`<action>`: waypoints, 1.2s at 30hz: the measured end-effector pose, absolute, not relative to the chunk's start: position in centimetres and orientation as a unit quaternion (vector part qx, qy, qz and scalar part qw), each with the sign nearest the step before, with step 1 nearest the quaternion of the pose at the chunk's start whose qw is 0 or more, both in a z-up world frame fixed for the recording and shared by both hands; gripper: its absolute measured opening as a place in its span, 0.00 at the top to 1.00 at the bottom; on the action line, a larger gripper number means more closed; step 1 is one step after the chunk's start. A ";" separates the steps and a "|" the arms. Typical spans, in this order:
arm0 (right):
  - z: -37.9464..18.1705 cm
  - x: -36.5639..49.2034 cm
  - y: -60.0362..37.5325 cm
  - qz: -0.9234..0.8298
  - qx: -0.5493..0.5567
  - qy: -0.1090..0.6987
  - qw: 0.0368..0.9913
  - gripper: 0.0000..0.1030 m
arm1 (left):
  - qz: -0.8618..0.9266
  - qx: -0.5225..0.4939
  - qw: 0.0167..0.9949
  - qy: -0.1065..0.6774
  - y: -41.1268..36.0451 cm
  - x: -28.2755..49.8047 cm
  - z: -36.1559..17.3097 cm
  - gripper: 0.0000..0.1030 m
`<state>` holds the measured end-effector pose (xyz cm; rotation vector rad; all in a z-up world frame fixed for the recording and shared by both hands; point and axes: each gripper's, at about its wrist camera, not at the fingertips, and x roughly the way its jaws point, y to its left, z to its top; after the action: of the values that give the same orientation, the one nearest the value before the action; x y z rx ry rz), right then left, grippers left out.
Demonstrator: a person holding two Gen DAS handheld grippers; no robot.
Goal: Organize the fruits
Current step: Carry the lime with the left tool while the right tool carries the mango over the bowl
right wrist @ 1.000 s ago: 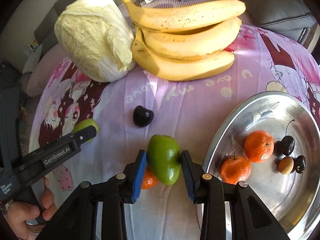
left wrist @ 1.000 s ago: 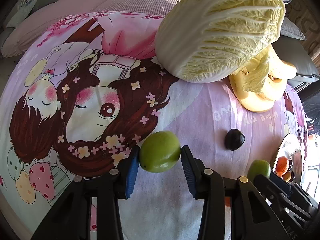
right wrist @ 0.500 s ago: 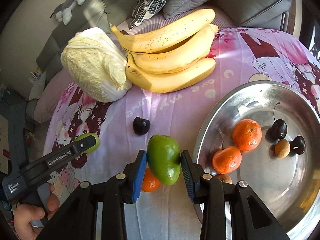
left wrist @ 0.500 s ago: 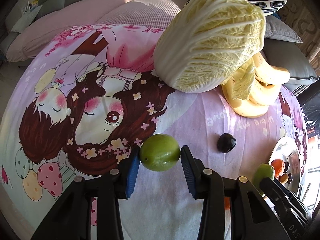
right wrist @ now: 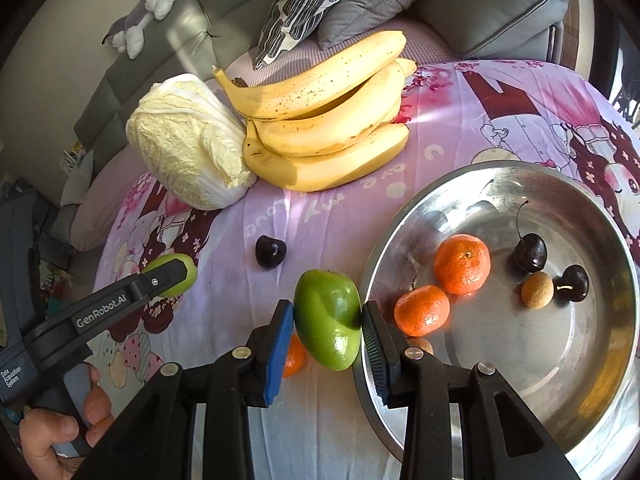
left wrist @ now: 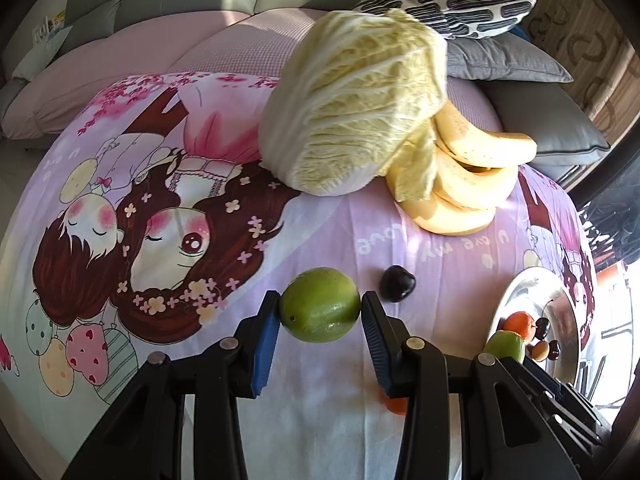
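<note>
Each gripper's fingers (left wrist: 367, 312) clamp a round green fruit: left gripper (left wrist: 320, 312) (sunlit), right gripper (right wrist: 327, 320) just left of the steel bowl (right wrist: 472, 184).

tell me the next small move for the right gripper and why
Probably carry it a little further right, over the steel bowl, then open. The right gripper is shut on a green fruit hanging just outside the bowl's near rim, and the tangerines and cherries already lie inside.
</note>
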<state>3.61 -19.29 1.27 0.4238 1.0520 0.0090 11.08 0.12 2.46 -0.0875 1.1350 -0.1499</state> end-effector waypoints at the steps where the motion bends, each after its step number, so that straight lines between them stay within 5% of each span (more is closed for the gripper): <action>1: 1.4 3.5 -19.7 -0.001 0.202 0.497 0.844 0.63 | -0.075 -0.039 0.840 0.536 -0.3 10.9 2.6 0.58; 36: -0.1 -1.0 -32.3 -0.161 0.257 0.506 0.808 0.63 | -0.283 0.153 0.771 0.549 -18.9 2.0 -0.3 0.58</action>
<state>-1.02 -32.31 -0.08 0.5502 1.0814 -0.3442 1.95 -18.91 -0.25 0.3313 1.1910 -0.6128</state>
